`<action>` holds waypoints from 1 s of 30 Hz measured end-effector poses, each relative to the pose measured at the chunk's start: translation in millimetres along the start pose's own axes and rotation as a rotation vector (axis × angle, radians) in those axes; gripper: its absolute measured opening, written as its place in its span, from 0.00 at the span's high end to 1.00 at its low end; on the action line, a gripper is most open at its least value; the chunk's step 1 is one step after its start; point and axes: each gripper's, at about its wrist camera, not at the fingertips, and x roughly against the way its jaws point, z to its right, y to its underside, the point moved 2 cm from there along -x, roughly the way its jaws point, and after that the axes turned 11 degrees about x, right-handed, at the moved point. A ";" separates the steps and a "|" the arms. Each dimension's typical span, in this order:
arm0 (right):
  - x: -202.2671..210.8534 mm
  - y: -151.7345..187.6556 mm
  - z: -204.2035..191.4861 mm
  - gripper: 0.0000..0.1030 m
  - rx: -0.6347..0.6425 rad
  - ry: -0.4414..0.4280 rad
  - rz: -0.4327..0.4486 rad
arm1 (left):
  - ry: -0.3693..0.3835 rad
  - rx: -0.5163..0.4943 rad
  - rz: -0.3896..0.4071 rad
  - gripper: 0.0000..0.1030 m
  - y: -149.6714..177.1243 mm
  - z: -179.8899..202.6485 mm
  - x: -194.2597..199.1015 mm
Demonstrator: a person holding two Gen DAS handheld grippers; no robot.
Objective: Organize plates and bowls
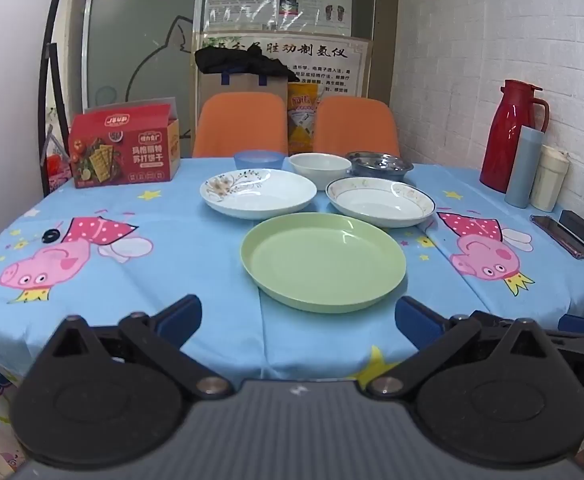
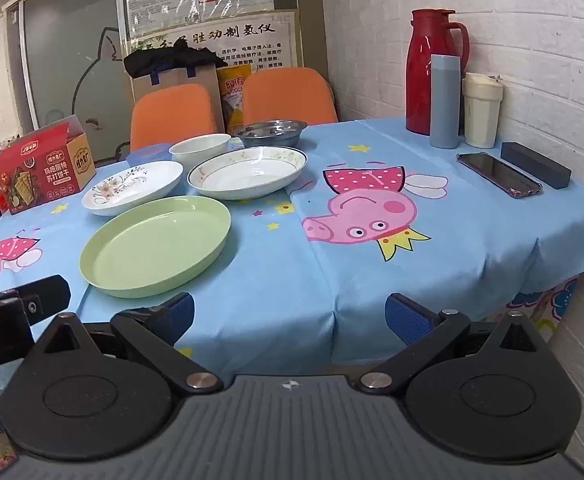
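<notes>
While both hand-held grippers gape empty, round glossy green plate — smooth plastic

Green plate, floral plate, seemingly blue bowl

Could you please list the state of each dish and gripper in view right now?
Green plate: empty, unstacked.
Floral plate: empty, unstacked.
Gold-rimmed plate: empty, unstacked.
White bowl: upright, empty.
Blue bowl: upright.
Steel bowl: upright.
Left gripper: open, holding nothing.
Right gripper: open, holding nothing.
</notes>
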 end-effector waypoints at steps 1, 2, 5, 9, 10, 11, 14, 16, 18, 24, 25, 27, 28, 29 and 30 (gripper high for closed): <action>-0.1 0.2 -0.2 0.00 0.002 0.000 0.000 | 0.003 -0.012 0.001 0.00 0.6 5.8 2.1; -0.1 0.3 -0.3 0.00 0.005 0.000 0.000 | 0.010 -0.002 -0.006 0.00 1.3 3.1 1.0; 0.0 0.3 -1.0 0.00 0.013 -0.002 0.002 | 0.004 -0.010 -0.018 0.00 3.7 5.7 -2.3; -0.3 3.2 0.3 0.00 0.005 0.003 0.005 | 0.013 -0.003 -0.015 0.00 2.6 1.7 -0.6; -0.4 2.7 0.2 0.00 0.006 0.003 0.005 | 0.014 -0.003 -0.014 0.00 2.8 1.7 -0.6; -0.5 2.0 0.2 0.00 0.007 0.003 0.005 | 0.013 -0.001 -0.015 0.00 3.0 1.9 -0.4; -0.3 1.1 -0.7 0.00 0.006 0.005 0.005 | 0.013 0.002 -0.017 0.00 3.9 1.8 0.0; 0.2 0.3 -0.9 0.00 0.007 0.006 0.007 | 0.012 0.002 -0.017 0.00 3.3 1.3 -0.5; 1.4 1.6 -1.8 0.00 0.010 0.005 0.006 | 0.009 0.000 -0.018 0.00 3.7 1.2 -0.8; 0.8 1.2 -3.4 0.00 0.010 0.002 0.003 | 0.015 -0.005 -0.019 0.00 4.5 0.4 -1.0; 0.8 1.2 -3.4 0.00 0.010 0.002 0.002 | 0.015 -0.005 -0.019 0.00 4.5 0.3 -1.2; 0.8 1.8 -3.7 0.00 0.013 0.005 0.003 | 0.015 -0.005 -0.019 0.00 4.4 0.3 -1.2; 0.7 2.0 -3.2 0.00 0.012 0.006 0.004 | 0.015 -0.004 -0.019 0.00 4.4 0.5 -1.2; 0.6 1.9 -3.0 0.00 0.011 0.004 0.004 | 0.016 -0.004 -0.020 0.00 4.5 0.5 -1.3; 0.4 1.8 -3.0 0.00 0.010 0.002 0.003 | 0.016 -0.004 -0.020 0.00 4.7 0.6 -1.3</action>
